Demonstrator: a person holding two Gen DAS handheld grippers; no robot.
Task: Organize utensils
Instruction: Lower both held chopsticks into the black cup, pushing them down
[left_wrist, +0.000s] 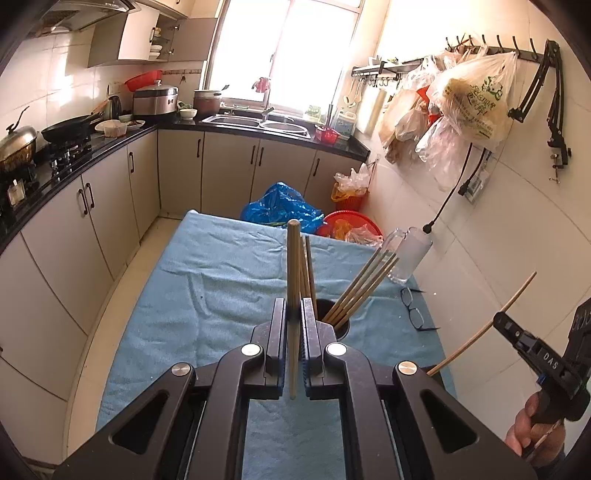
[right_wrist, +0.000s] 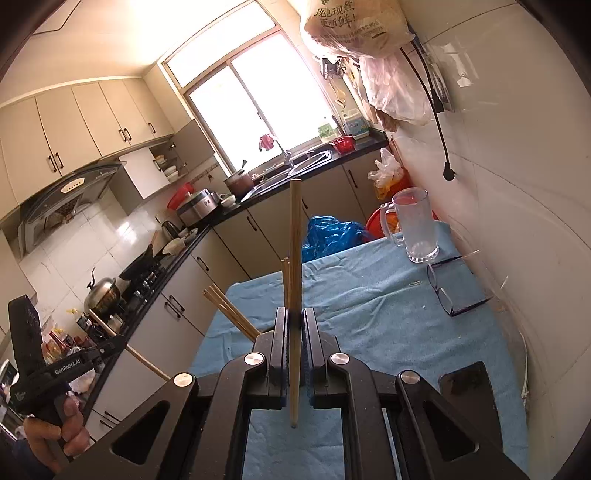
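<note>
Grippers, left (left_wrist: 293, 314) and right (right_wrist: 294, 321), each pinch one upright chopstick (left_wrist: 293, 258).

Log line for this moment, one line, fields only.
left gripper: shut on chopstick | right gripper: shut on chopstick | black holder: several chopsticks inside | both above blue cloth

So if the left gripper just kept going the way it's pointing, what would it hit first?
Probably the black holder of chopsticks just beyond the left gripper, which is clamped on one chopstick; depth is uncertain.
</note>
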